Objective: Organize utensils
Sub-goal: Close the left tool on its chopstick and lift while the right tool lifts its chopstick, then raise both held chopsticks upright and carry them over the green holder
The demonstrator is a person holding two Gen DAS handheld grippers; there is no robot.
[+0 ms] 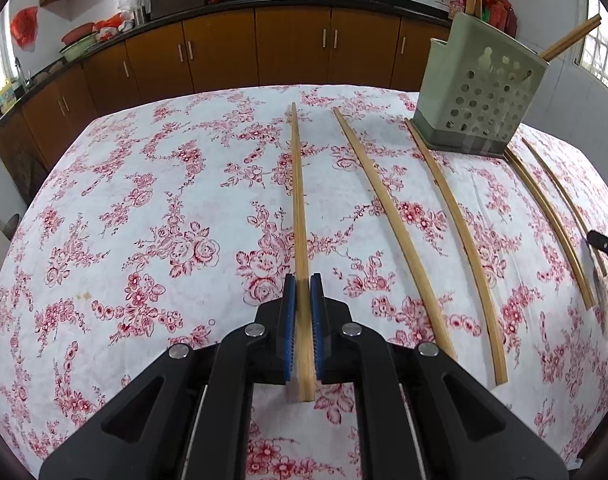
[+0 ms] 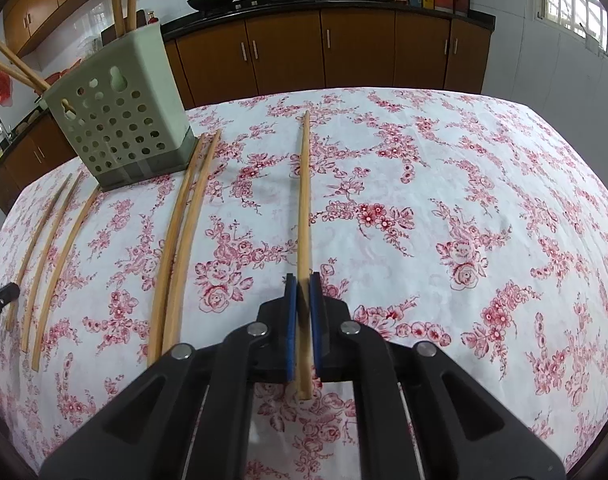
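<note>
— Chopsticks: how many are put away?
— A few stand in the green perforated holder [image 1: 480,92]; several lie on the floral tablecloth [image 1: 143,200].
— And the grippers?
— The left gripper [image 1: 302,292] pinches one chopstick [image 1: 298,184]; the right gripper [image 2: 302,292] pinches another [image 2: 304,184]. Most of the job seems left.

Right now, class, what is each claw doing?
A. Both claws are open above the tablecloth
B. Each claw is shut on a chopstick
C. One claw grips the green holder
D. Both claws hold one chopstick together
B: the left claw has its blue pads pressed on one chopstick, and the right claw is shut on another chopstick, while the green holder stands ungripped on the tablecloth.
</note>
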